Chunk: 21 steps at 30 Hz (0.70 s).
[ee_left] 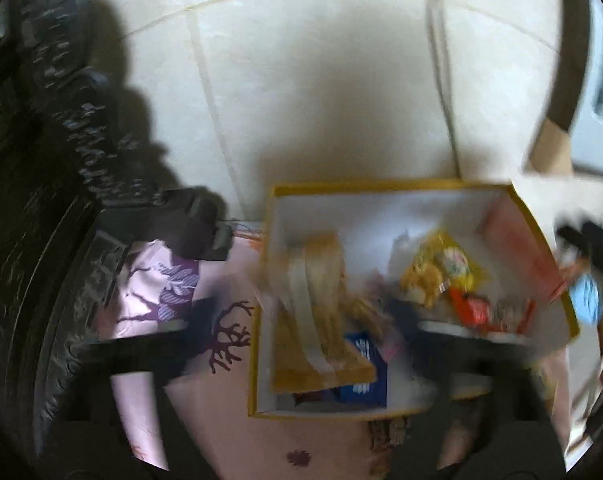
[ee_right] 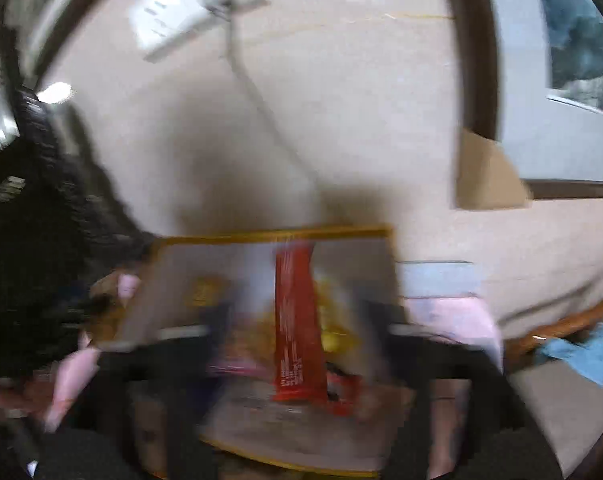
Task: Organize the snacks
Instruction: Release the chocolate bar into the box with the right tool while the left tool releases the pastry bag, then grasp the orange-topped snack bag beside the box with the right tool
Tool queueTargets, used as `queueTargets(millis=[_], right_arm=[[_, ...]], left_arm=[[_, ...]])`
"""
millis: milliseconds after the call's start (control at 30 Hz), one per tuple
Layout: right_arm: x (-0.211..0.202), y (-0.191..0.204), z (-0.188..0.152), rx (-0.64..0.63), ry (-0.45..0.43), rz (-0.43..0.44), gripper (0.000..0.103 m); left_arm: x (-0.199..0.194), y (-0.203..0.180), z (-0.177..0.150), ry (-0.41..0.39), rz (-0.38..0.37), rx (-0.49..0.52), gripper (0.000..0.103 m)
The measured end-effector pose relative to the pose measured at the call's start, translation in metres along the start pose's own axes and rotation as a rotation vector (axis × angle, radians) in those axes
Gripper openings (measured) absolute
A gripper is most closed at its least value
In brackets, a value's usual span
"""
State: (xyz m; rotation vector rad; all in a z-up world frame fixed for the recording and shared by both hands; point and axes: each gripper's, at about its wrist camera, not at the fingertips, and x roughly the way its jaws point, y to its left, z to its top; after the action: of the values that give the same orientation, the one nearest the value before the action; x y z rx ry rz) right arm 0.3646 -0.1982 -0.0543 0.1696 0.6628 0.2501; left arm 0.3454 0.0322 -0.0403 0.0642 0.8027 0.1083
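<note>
Both my tools, left tool (ee_left: 297, 330) and right tool (ee_right: 297, 334), gape released above the box (ee_left: 393, 186); I'd settle the red packet (ee_right: 299, 324) flat inside it.

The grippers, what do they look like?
Both are blurry. The left gripper has two dark, nearly black fingers with paler tips. The right gripper looks alike: black fingers, light strips near the ends. No sleeves or cables show.

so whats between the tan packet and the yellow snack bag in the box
In the left wrist view, between the tan packet and the yellow snack bag, mostly bare white floor of the yellow-rimmed box shows, with blurred small wrappers lower down.
</note>
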Motion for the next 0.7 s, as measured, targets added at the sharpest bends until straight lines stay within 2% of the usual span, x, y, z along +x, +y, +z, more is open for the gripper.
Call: queueTargets(millis=[33,100,233,333,433,500,533,567,633,700], right_arm=[[-0.001,-0.003,-0.002,0.004,-0.005,-0.023,0.102],[-0.007,-0.008,-0.007,-0.005,-0.015,-0.016,0.102],[-0.019,-0.006,-0.017,-0.074,-0.001,-0.055,0.102],[-0.028,0.001,-0.035,-0.098,0.049,-0.022,0.102],[-0.033,0.005,-0.068,-0.058,0.118,0.043,0.102],[-0.026,0.023,-0.1,-0.072,0.225,0.11,0.102],[-0.023,0.035,-0.12,-0.101,0.252,0.112,0.102],[-0.024,0.045,-0.133,-0.128,0.243,0.088,0.102],[-0.022,0.068,-0.159,-0.23,0.237,0.044,0.102],[-0.012,0.097,-0.186,-0.37,0.261,0.097,0.102]], left_arm=[[-0.004,-0.001,0.0,-0.027,0.012,-0.005,0.101],[-0.011,-0.004,-0.002,-0.051,0.014,0.043,0.101],[-0.016,-0.011,-0.013,-0.036,0.118,0.154,0.101],[-0.017,-0.01,-0.037,-0.001,0.179,0.21,0.101],[-0.006,0.004,-0.086,0.129,0.213,0.196,0.101],[0.002,0.018,-0.131,0.264,0.208,0.173,0.101],[0.004,0.024,-0.152,0.323,0.188,0.161,0.101],[0.006,0.032,-0.18,0.407,0.134,0.14,0.101],[0.005,0.04,-0.206,0.474,0.103,0.11,0.101],[-0.001,0.049,-0.229,0.512,0.11,0.08,0.101]])
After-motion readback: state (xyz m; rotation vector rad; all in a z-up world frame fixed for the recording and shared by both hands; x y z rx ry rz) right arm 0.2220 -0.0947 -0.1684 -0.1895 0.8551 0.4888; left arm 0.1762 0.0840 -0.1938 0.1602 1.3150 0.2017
